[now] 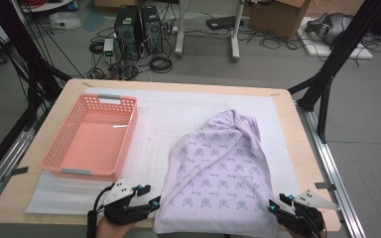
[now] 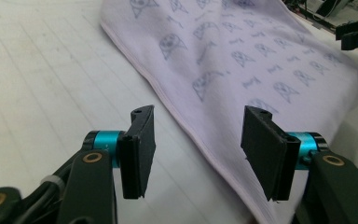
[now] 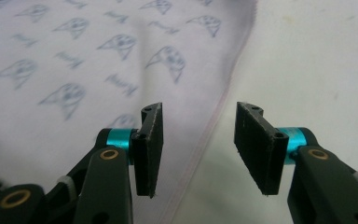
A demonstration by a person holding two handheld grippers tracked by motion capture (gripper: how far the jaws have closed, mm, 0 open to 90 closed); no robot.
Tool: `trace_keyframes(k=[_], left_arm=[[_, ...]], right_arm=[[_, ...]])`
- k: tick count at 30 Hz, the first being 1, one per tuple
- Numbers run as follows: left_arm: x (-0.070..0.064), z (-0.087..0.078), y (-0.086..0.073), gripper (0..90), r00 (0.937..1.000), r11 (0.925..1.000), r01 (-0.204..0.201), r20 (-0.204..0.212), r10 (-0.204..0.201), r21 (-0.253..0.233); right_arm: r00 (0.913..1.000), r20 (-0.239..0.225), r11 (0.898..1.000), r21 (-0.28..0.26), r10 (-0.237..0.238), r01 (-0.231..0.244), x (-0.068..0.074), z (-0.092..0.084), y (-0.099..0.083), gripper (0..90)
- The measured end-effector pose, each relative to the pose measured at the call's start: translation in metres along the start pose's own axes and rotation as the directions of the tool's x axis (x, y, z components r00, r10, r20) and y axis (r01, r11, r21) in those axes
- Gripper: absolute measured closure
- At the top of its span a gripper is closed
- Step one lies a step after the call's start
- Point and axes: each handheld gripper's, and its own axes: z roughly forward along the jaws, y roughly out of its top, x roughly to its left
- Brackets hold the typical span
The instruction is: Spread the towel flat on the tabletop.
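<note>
1. The pale wooden bench (image 1: 287, 148) with rounded corners carries everything; a white gridded mat (image 1: 163, 124) covers most of its top
2. The lilac cloth printed with small blue emblems (image 1: 223, 173) lies flat on the mat in the bench's right half, narrow and bunched toward the far edge, wide toward the near edge, where its hem hangs just over the side
3. The pink perforated plastic basket (image 1: 52, 151) sits in the bench's left half, well apart from the cloth, its long side running toward the far edge
4. The left gripper (image 1: 151, 201) is at the near edge, just beside the cloth's near left corner; a hand holds it from below
5. In the left gripper view its two black jaws stand wide apart, and the left gripper (image 2: 198, 149) has the cloth's (image 2: 242, 60) hemmed left edge running between them on the mat; the pads press on nothing
6. The right gripper (image 1: 276, 206) is at the bench's near right corner, just beside the cloth's near right edge
7. In the right gripper view the right gripper (image 3: 198, 147) is spread about as wide, with the cloth's (image 3: 74, 70) hem lying under the gap and bare mat (image 3: 317, 60) to the other side; nothing is clamped
</note>
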Motion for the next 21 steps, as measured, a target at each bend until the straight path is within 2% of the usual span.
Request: trace_keyframes(k=[4, 9, 12, 14, 15, 16, 17, 21], left_arm=[[0.014, 0.012, 0.012, 44.6, 0.9998, 0.9999, -0.012, -0.016, 0.012, 0.0], [0.035, 0.024, 0.024, 44.6, 0.9998, 0.9999, 0.011, -0.017, -0.011, 0.0], [0.043, 0.03, 0.029, 44.2, 0.9997, 0.9997, 0.023, -0.012, -0.023, 0.007], [0.045, 0.033, 0.03, 44.1, 0.9996, 0.9997, 0.025, -0.015, -0.025, 0.008], [0.046, 0.034, 0.03, 44.1, 0.9995, 0.9995, 0.03, -0.01, -0.03, 0.013], [0.046, 0.035, 0.03, 44.1, 0.9995, 0.9995, 0.029, -0.009, -0.029, 0.014], [0.046, 0.036, 0.03, 44.0, 0.9996, 0.9995, 0.026, -0.014, -0.025, 0.017], [0.044, 0.036, 0.029, 43.9, 0.9996, 0.9995, 0.024, -0.017, -0.023, 0.021]], right_arm=[[0.9999, 0.012, 1.0, 0.009, 0.011, -0.012, -0.012, 0.023, 0.014, 50.1], [0.9997, 0.023, 1.0, 0.019, 0.001, -0.002, -0.021, 0.052, 0.034, 49.7], [0.9994, 0.032, 1.0, 0.018, 0.01, -0.011, -0.025, 0.067, 0.046, 49.3], [0.9995, 0.027, 1.0, 0.014, 0.016, -0.016, -0.028, 0.076, 0.053, 55.0], [0.9997, 0.019, 1.0, 0.015, 0.015, -0.015, -0.028, 0.078, 0.054, 62.2], [0.9999, -0.003, 1.0, 0.016, 0.014, -0.014, -0.029, 0.078, 0.055, 75.2], [0.9995, -0.029, 1.0, 0.019, 0.012, -0.012, -0.029, 0.077, 0.055, 83.3], [0.9979, -0.059, 0.998, 0.062, -0.026, 0.03, -0.027, 0.058, 0.045, 86.3]])
